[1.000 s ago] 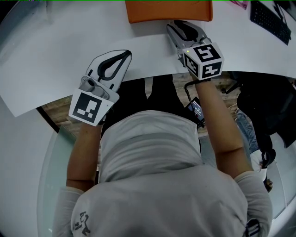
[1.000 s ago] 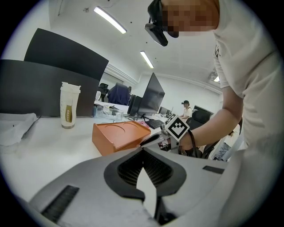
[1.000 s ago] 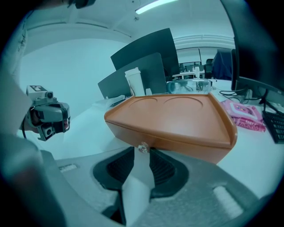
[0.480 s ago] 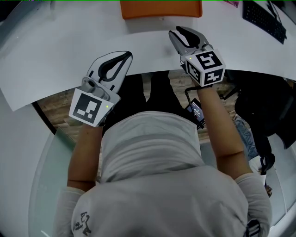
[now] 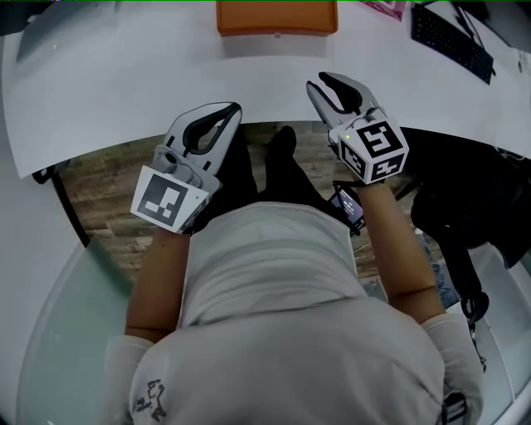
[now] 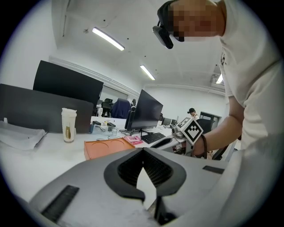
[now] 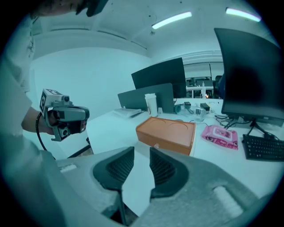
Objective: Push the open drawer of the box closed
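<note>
My left gripper (image 5: 235,109) hung closed and empty over the near edge of the table (image 5: 116,83). The orange box (image 5: 277,17) sat well apart at the far side, and its drawer (image 7: 163,142) looked flush. My right gripper (image 5: 320,80) was narrowly parted and empty. Judgement: the push looked complete, and the next move was to confirm seating.

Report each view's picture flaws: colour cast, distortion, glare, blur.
Right gripper view: heavy teal cast, the orange box dulled, fisheye with dark corners. Left gripper view: natural colour, ceiling lights blown out, same round vignette. Head view: evenly lit, sharp, the white table edge looks bowed by the lens.
</note>
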Motion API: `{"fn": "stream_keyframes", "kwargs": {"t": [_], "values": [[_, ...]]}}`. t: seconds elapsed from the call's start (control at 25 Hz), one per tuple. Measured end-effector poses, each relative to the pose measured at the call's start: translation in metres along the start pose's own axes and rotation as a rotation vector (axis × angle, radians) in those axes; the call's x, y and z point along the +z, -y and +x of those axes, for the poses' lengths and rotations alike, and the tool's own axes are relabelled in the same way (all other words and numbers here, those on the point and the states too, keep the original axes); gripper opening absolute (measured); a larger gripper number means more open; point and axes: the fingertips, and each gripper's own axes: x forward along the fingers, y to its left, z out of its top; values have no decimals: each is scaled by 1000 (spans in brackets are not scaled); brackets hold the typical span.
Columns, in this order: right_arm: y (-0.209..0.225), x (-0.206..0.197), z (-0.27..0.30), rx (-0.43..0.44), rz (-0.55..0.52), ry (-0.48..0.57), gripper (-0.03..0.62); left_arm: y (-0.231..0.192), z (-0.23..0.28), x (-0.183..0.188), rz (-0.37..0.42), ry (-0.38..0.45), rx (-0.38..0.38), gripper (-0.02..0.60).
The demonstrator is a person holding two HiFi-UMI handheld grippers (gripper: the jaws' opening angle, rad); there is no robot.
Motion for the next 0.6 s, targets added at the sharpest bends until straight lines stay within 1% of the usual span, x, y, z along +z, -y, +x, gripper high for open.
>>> {"fn": "stream_keyframes", "kwargs": {"t": [0.08,0.2,0.36,0.48,0.6], "values": [[-9,8,-19,8,-21,24,110,16,-7,7,14,9,9,-1],[-20,23,-41,10,-44,44,110,30,-19,21,33,18,19,0],[-34,50,-76,7,-108,108,107,53,-33,57,68,93,42,-2],[-51,67,-112,10,-156,160,97,81,-49,76,90,125,54,-1],[-65,93,-146,23,-195,222,84,99,-61,99,116,160,61,0]]}}
